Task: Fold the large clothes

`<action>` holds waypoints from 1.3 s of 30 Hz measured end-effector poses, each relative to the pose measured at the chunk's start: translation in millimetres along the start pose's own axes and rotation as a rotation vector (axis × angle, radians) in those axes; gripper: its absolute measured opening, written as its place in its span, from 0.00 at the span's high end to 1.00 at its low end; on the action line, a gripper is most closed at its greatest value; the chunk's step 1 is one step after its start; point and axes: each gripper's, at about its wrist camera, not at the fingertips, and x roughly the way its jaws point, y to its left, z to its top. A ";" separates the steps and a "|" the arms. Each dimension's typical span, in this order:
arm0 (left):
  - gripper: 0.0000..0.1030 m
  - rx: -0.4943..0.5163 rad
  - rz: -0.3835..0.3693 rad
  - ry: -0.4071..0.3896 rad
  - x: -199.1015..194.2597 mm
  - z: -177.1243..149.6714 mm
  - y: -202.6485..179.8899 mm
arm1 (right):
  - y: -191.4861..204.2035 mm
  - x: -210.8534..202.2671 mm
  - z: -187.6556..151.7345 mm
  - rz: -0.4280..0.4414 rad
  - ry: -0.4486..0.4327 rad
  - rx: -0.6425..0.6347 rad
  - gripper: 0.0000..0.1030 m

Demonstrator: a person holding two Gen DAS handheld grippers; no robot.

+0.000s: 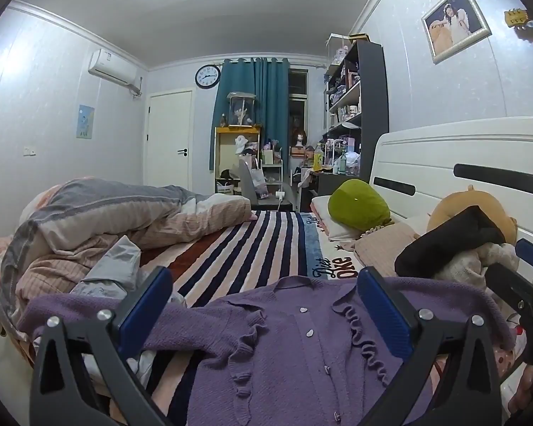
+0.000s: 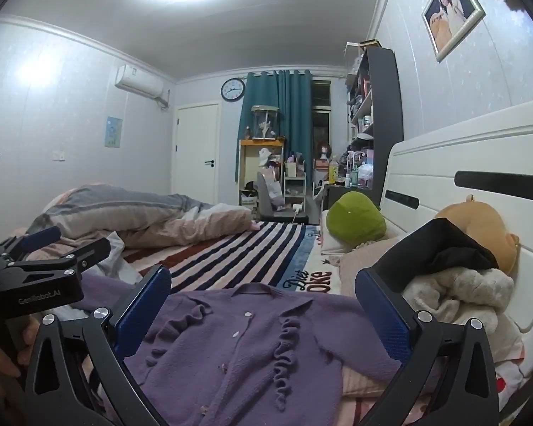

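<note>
A purple knitted cardigan with ruffles and white buttons lies spread face up on the striped bed cover; it also shows in the right wrist view. My left gripper is open above its chest, holding nothing. My right gripper is open above the cardigan, empty. The right gripper shows at the right edge of the left wrist view, and the left gripper at the left of the right wrist view.
A rumpled duvet lies at the left. A green cushion, a brown plush, black and cream clothes and pillows sit by the white headboard. Shelves and a desk stand behind.
</note>
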 end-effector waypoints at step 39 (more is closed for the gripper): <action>0.01 -0.001 -0.003 0.005 0.3 -5.6 -0.6 | 8.7 8.7 -5.6 0.006 0.009 0.021 0.00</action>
